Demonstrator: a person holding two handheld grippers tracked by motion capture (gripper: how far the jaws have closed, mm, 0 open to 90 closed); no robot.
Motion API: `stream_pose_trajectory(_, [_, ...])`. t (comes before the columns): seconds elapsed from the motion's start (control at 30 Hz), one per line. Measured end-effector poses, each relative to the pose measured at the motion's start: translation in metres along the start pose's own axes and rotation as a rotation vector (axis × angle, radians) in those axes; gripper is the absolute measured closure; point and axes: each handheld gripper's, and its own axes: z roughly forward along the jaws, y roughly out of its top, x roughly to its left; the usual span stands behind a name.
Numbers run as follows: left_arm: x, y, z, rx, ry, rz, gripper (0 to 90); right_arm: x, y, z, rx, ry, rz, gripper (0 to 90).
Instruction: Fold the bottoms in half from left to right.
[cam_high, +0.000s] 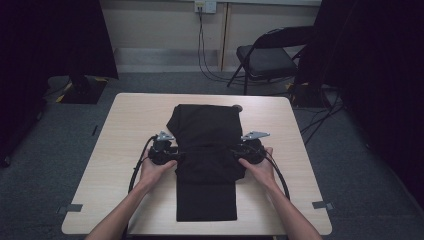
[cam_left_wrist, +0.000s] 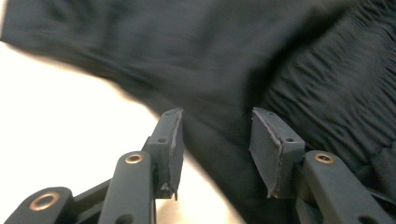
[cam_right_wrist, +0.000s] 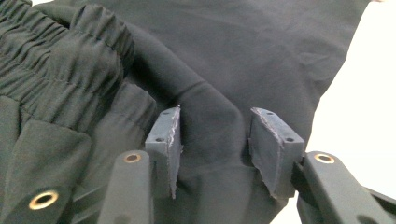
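While the black pants are spread flat in the middle of the wooden table, the left gripper is held at their left edge and the right gripper at their right edge. Both pairs of jaws are seen apart, and nothing is pinched. Black cloth is seen behind the open jaws in both gripper views.

grey carpet, folding chair
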Motion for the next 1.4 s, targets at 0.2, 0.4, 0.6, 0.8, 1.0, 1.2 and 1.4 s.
stream_pose_trajectory(0.2, [-0.012, 0.003, -0.009, -0.037, -0.064, 0.055, 50.5, 0.009, 0.001, -0.014, -0.04, 0.083, -0.037, 44.5])
stream_pose_trajectory(0.4, [-0.039, 0.002, -0.035, -0.054, -0.147, 0.147, 42.9, 0.024, -0.007, -0.041, -0.075, 0.152, -0.083, 41.8])
stream_pose_trajectory(0.6, [-0.036, -0.004, -0.047, -0.086, -0.138, 0.138, 39.6, 0.037, -0.028, -0.058, -0.063, 0.225, -0.072, 39.9])
stream_pose_trajectory(0.8, [-0.042, -0.012, -0.039, -0.026, -0.122, 0.181, 38.8, 0.053, -0.039, -0.073, -0.051, 0.269, -0.12, 38.2])
stream_pose_trajectory(1.0, [-0.074, -0.024, -0.043, 0.025, -0.179, 0.292, 38.3, 0.059, -0.028, -0.075, -0.108, 0.271, -0.087, 39.7])
stream_pose_trajectory(1.2, [-0.078, -0.037, -0.058, 0.021, -0.261, 0.313, 38.6, 0.086, -0.021, -0.053, -0.043, 0.299, -0.152, 39.3])
stream_pose_trajectory(1.4, [-0.059, -0.035, -0.047, 0.021, -0.167, 0.225, 37.5, 0.111, -0.045, -0.053, 0.049, 0.335, -0.255, 38.7])
